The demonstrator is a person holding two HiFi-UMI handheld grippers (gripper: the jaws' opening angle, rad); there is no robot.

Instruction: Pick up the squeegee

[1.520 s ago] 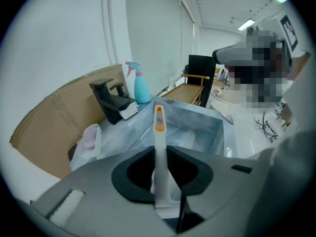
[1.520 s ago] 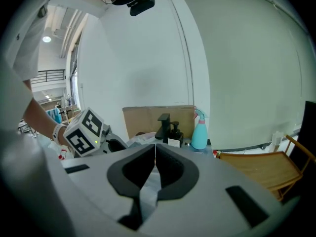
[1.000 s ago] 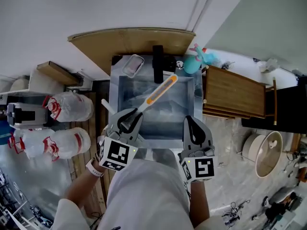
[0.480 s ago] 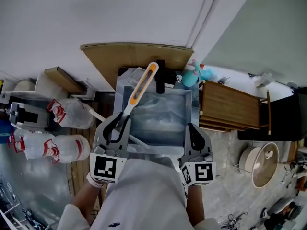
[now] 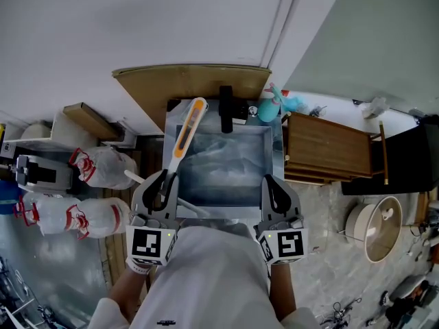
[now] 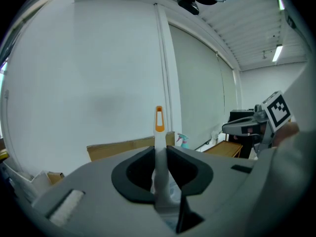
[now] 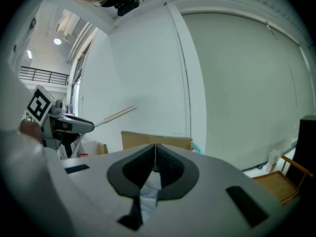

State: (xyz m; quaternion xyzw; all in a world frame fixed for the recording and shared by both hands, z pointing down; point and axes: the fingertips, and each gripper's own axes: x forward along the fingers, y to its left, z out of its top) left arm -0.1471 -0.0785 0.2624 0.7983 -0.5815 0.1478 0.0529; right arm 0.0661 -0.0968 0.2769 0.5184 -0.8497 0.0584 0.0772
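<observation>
The head view looks down on both tools above a steel sink (image 5: pixel 236 170) with a black faucet (image 5: pixel 225 108) at its far rim and a teal spray bottle (image 5: pixel 269 105) beside it. That layout does not show in either gripper view. Those views look level at a pale wall and a brown board (image 6: pixel 123 147) instead.

The left gripper view shows how the left tongs (image 6: pixel 159 154) stand. They are part-way closed, with both dark pads pressed on the white shaft of the squeegee (image 6: pixel 159 132). The right gripper view shows the right tongs (image 7: pixel 155 154) closed tip to tip with nothing between them. It also shows the squeegee (image 7: pixel 116 114) from the side, as a thin rod slanting up from the other tool.

In the head view the squeegee (image 5: pixel 184 137) is held over the sink's left side, clear of the basin. Its long axis runs from the left tongs (image 5: pixel 161 186) away from the person, toward the wall. The orange, slotted end of the handle leads and reaches well past the tips. A white bar crossing just beneath the left tongs may be its blade end, but it is mostly hidden. The right tongs (image 5: pixel 277 192) hang at the sink's near right corner, well apart from the squeegee.
</observation>
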